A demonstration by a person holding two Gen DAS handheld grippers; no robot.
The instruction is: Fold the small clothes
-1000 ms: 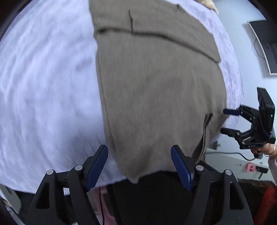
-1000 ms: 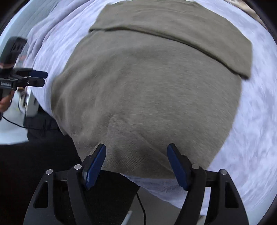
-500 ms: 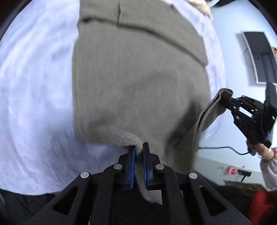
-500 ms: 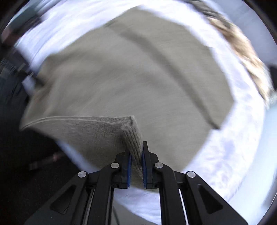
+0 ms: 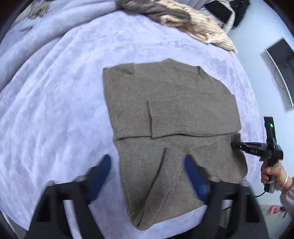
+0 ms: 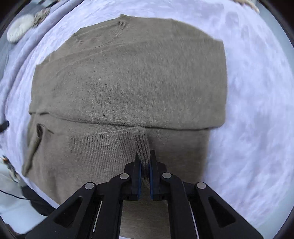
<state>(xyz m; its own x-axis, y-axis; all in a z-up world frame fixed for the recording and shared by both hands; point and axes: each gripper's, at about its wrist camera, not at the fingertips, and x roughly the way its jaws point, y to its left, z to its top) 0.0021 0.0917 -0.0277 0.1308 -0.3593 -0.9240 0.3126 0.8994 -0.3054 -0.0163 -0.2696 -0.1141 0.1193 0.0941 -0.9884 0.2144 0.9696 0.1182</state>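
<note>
A taupe knit sweater (image 5: 165, 114) lies flat on a lavender bedsheet (image 5: 55, 110), sleeves folded across its body. Its ribbed hem is folded up over the lower part. My left gripper (image 5: 148, 165) is open above the folded-up hem, holding nothing. My right gripper (image 6: 144, 161) is shut on the ribbed hem (image 6: 141, 147) of the sweater (image 6: 128, 73), just short of the folded sleeve edge. In the left wrist view the right gripper (image 5: 237, 145) shows at the sweater's right edge, held by a hand.
A heap of beige and grey clothes (image 5: 183, 16) lies at the far edge of the bed. Dark monitors (image 5: 281, 55) stand on the pale wall to the right. A white round object (image 6: 20, 30) lies at the far left of the bed.
Both grippers closed on the sweater's bottom hem and carried it up over the body. The left gripper has since opened and let go; the right still holds the hem.
</note>
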